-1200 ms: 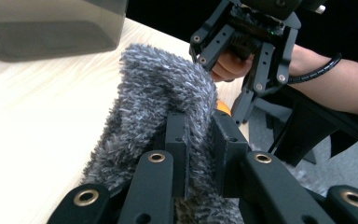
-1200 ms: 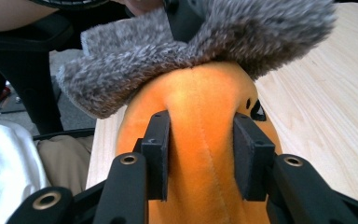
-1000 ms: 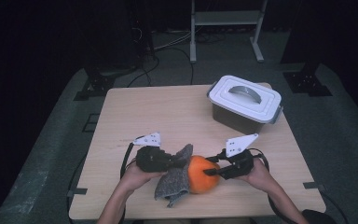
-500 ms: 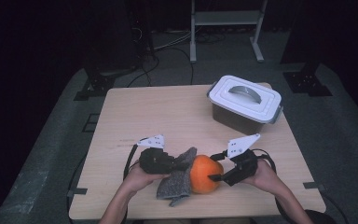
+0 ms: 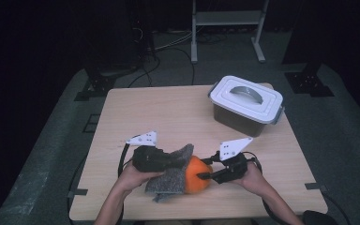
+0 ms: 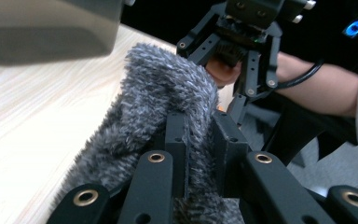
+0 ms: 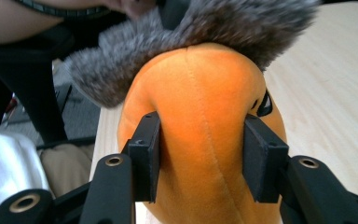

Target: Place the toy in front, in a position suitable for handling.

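We have a soft round orange plush toy (image 5: 198,174) at the near edge of the light wooden table (image 5: 168,112), partly under a fuzzy grey cloth (image 5: 171,176). Our right gripper (image 5: 204,176) has just been closing and now squeezes the toy's sides. Our left gripper (image 6: 198,135) pinches the cloth tight. We think the wrapping is half done. The grey lidded plastic box (image 5: 246,105) sits far off, closed.
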Action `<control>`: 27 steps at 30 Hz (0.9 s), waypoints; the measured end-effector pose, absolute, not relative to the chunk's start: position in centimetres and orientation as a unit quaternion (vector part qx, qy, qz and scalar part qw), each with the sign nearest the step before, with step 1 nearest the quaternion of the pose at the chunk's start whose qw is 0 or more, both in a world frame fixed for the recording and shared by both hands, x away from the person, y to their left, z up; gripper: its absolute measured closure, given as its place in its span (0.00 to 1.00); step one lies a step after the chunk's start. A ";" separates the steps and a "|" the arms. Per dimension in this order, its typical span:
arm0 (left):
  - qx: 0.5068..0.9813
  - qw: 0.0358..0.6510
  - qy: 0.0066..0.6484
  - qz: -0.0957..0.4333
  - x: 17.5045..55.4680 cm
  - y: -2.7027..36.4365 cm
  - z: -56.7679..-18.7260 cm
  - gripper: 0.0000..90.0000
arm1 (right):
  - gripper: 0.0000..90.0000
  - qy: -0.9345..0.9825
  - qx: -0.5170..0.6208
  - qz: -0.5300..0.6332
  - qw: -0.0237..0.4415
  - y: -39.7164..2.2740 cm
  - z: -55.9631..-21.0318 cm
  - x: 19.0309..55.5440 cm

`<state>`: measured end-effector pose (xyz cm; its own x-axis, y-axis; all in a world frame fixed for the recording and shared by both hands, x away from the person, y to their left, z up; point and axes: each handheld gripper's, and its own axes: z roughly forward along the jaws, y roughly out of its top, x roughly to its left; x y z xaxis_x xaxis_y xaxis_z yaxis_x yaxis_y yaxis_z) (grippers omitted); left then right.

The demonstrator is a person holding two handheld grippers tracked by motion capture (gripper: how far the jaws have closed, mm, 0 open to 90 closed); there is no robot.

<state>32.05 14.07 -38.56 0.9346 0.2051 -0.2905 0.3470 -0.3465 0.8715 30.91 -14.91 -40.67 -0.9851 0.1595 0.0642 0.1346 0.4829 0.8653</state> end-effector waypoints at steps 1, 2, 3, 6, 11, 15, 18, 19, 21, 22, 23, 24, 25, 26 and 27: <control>0.816 0.547 0.171 -0.069 32.2 14.1 -38.9 0.87 | 0.57 0.864 0.083 0.497 0.014 -14.9 -40.9 31.0; 0.814 0.548 0.176 -0.074 32.3 14.1 -39.1 0.87 | 0.56 0.864 0.084 0.496 0.013 -15.0 -41.0 31.1; 0.814 0.548 0.179 -0.074 32.4 14.2 -39.3 0.87 | 0.55 0.865 0.086 0.494 0.013 -15.3 -41.0 31.3; 0.814 0.545 0.183 -0.077 32.5 14.2 -39.6 0.87 | 0.54 0.865 0.098 0.492 0.013 -16.3 -41.1 31.7; 0.818 0.539 0.184 -0.081 32.6 13.9 -40.0 0.87 | 0.53 0.864 0.117 0.490 0.010 -17.8 -41.3 32.5; 0.817 0.539 0.183 -0.088 32.6 13.5 -40.3 0.87 | 0.51 0.864 0.135 0.485 0.016 -18.7 -41.2 32.9; 0.818 0.536 0.187 -0.086 32.5 13.2 -40.4 0.87 | 0.48 0.868 0.144 0.475 0.018 -18.8 -40.6 32.6; 0.817 0.538 0.190 -0.086 32.5 13.2 -40.4 0.87 | 0.47 0.868 0.143 0.475 0.021 -18.8 -40.3 32.4; 0.817 0.539 0.190 -0.084 32.5 13.1 -40.3 0.87 | 0.45 0.861 0.133 0.491 0.020 -19.0 -39.5 31.9; 0.816 0.540 0.189 -0.083 32.5 13.0 -40.3 0.87 | 0.43 0.858 0.131 0.496 0.019 -18.9 -39.3 31.7; 0.816 0.541 0.188 -0.085 32.4 12.8 -40.3 0.87 | 0.42 0.858 0.128 0.497 0.022 -18.7 -39.1 31.5; 0.817 0.539 0.185 -0.086 32.4 12.6 -40.3 0.87 | 0.41 0.859 0.126 0.495 0.027 -18.3 -39.1 31.4; 0.818 0.538 0.184 -0.086 32.3 12.5 -40.3 0.87 | 0.42 0.863 0.125 0.488 0.032 -17.9 -39.3 31.2; 0.820 0.535 0.182 -0.083 32.3 12.4 -40.3 0.87 | 0.46 0.866 0.124 0.484 0.036 -17.6 -39.4 31.1; 0.821 0.535 0.183 -0.083 32.3 12.5 -40.3 0.87 | 0.49 0.867 0.123 0.481 0.040 -17.5 -39.6 31.1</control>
